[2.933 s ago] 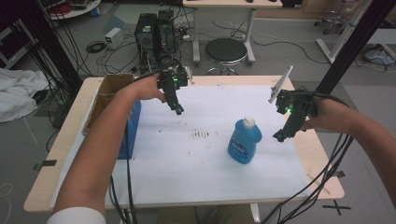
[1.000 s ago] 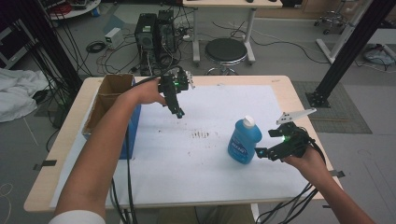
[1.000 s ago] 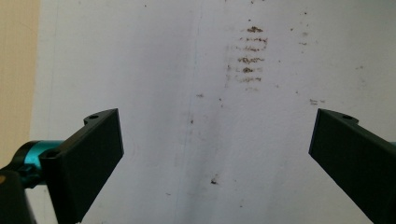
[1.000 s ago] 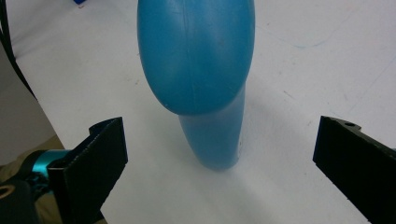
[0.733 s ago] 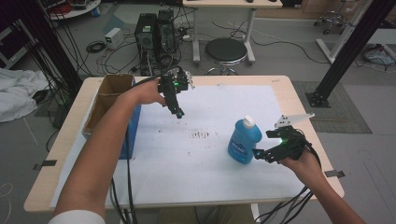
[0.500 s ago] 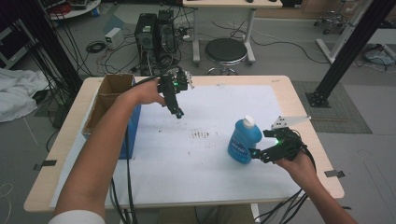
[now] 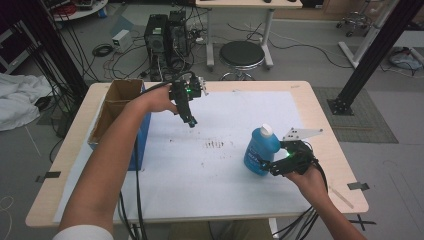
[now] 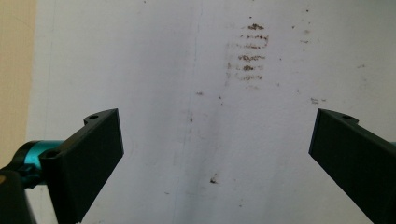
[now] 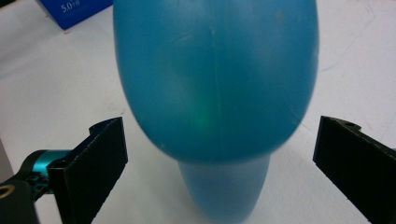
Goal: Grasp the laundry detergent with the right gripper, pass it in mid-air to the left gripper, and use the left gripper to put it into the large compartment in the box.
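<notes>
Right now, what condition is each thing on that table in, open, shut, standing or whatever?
Blue bottle: upright, white cap on, standing between the right gripper's jaws, not yet gripped.
Right gripper: open.
Left gripper: open, empty, held above the white sheet.
Cardboard box: top open.
White sheet: flat, with small brown marks.

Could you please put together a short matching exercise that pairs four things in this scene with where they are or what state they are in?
Things:
1. blue bottle
2. cardboard box
3. left gripper
4. right gripper

Places or states:
A. at the table's left edge, top open
B. held above the white sheet, jaws wide apart, nothing between them
C. upright on the white sheet, white cap on
D. low beside the bottle, jaws open either side of it

Pairs: 1-C, 2-A, 3-B, 4-D
</notes>
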A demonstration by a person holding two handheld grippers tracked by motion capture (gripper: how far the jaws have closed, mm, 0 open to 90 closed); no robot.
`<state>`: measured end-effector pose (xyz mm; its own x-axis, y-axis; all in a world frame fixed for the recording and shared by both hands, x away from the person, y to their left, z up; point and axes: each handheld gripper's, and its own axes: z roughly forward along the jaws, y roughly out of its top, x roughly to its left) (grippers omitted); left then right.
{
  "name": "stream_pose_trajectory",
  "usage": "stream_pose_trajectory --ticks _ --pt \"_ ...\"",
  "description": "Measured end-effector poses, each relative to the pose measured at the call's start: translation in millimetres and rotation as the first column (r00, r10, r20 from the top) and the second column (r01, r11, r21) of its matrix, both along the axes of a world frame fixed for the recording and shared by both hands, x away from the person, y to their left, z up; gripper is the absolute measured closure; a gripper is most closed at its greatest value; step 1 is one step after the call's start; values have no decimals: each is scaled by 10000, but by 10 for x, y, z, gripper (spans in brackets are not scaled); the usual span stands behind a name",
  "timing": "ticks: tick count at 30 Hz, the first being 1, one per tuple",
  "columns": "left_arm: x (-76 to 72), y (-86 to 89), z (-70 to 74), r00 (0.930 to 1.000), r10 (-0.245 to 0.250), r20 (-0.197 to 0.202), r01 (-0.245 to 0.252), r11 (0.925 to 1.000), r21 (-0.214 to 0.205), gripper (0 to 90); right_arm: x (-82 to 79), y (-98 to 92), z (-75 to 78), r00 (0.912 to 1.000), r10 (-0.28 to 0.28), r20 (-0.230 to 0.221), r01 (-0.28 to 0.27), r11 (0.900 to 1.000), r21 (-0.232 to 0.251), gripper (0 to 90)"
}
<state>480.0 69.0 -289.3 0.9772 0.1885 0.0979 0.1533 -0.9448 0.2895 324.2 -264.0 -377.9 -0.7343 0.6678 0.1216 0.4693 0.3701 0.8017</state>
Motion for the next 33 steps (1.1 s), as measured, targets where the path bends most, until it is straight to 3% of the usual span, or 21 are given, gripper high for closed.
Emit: stream_pose_trajectory --ticks 9,22,26,27,33 --pt "2 -1 -11 10000 -11 7 11 10000 19 29 49 102 -103 9996 -64 269 56 9995 306 20" --pt "2 4 -21 10000 38 -38 -38 10000 41 29 60 108 -135 9978 -235 626 189 9971 738 42" --pt "1 4 -25 10000 29 -52 -29 10000 33 29 61 102 -152 9971 -315 695 260 9965 789 67" --pt "0 5 -25 10000 33 -46 -33 10000 31 29 50 95 -159 9965 -239 796 174 9965 813 143" --pt "5 10 -35 10000 15 -60 -15 10000 38 29 41 112 -180 9957 -218 900 149 9970 762 144"
